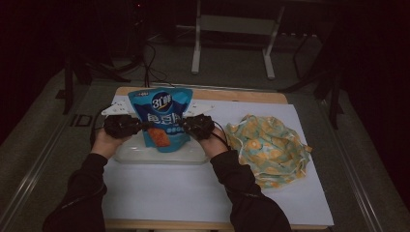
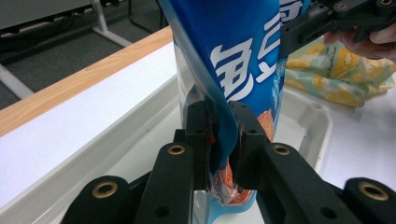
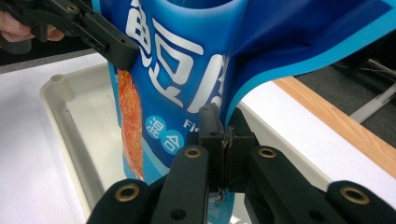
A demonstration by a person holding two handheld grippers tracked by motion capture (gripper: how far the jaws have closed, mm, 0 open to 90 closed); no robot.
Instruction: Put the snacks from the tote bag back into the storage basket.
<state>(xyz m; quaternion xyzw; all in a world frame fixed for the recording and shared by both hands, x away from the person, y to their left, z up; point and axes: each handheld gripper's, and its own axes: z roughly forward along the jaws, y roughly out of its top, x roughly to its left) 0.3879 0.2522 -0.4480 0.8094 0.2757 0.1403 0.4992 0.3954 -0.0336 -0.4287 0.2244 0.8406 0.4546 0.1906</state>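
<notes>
A blue snack bag [image 1: 162,113] with white lettering and an orange patch stands upright over a shallow white tray [image 1: 193,157]. My left gripper [image 1: 139,125] is shut on the bag's left edge, and my right gripper [image 1: 185,124] is shut on its right edge. In the left gripper view the black jaws [image 2: 223,140] pinch the folded side of the bag [image 2: 243,56], with the other gripper [image 2: 327,23] at the top right. In the right gripper view the jaws [image 3: 226,140] clamp the bag's side seam [image 3: 177,70], just above the tray [image 3: 60,107].
A crumpled cloth [image 1: 268,147] with a yellow and green print lies right of the tray on the white sheet [image 1: 169,193] that covers the wooden table. Metal frame legs [image 1: 196,53] stand on the floor beyond the table's far edge.
</notes>
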